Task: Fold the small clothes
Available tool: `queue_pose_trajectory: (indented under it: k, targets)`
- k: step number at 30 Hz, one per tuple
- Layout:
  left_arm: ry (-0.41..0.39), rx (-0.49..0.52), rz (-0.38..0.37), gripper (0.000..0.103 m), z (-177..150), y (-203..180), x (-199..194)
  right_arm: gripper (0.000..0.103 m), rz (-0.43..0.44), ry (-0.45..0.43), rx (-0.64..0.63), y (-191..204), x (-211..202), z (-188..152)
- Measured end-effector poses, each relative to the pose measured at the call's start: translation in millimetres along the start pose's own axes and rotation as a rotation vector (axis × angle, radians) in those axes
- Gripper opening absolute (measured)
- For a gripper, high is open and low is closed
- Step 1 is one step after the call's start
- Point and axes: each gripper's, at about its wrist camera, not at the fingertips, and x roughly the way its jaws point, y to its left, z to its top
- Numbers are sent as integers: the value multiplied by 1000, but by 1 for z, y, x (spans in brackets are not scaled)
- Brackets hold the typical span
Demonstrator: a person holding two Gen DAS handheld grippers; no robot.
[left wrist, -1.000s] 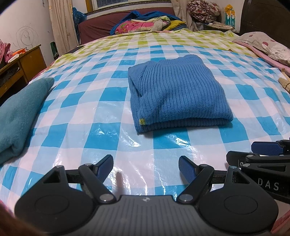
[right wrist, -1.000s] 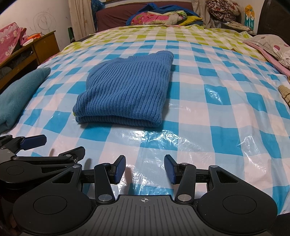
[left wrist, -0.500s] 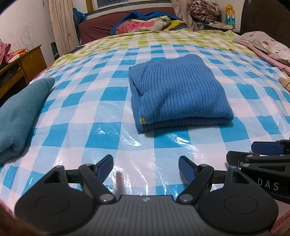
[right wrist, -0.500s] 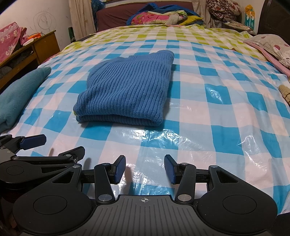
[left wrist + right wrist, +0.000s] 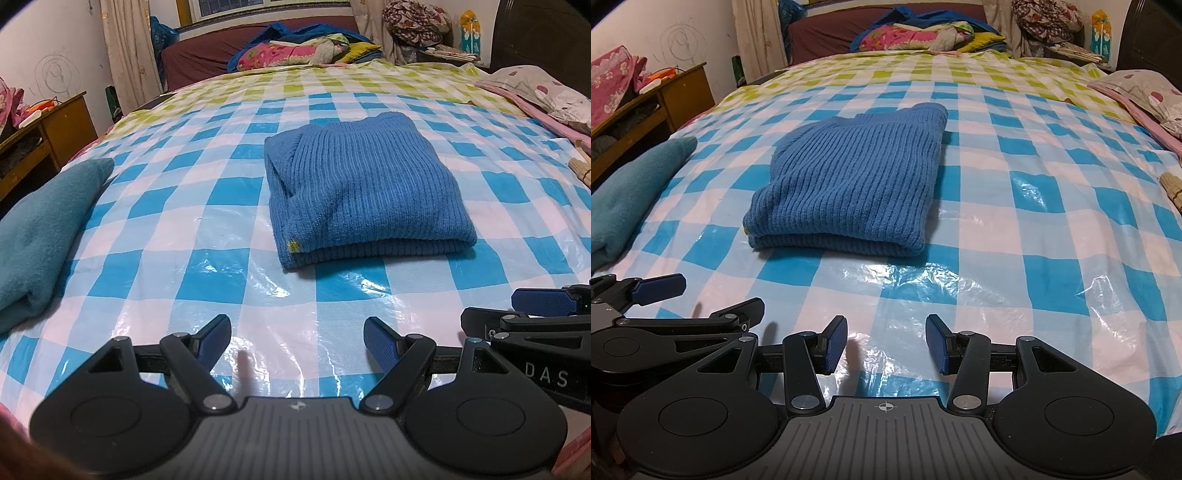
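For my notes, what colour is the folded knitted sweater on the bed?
Blue, ribbed knit, with a small yellow-green tag; the sweater shows best in the left wrist view.

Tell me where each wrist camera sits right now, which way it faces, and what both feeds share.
Left wrist: sits on the left gripper, low over the checked bed cover, facing up the bed at the folded blue sweater; its own open fingers show, with the right gripper's at the right edge.
Right wrist: sits on the right gripper, facing the same way; its open fingers show, with the left gripper's at the left edge.
Shared: sweater, bed cover, teal cloth, far bedding pile.
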Motion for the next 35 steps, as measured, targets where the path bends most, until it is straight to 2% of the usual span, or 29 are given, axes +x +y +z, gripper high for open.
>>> queue_pose_trajectory:
  k: [35]
  targets:
    - [8, -12, 7, 83, 1, 1, -2, 47, 1, 0, 0, 1, 1, 0]
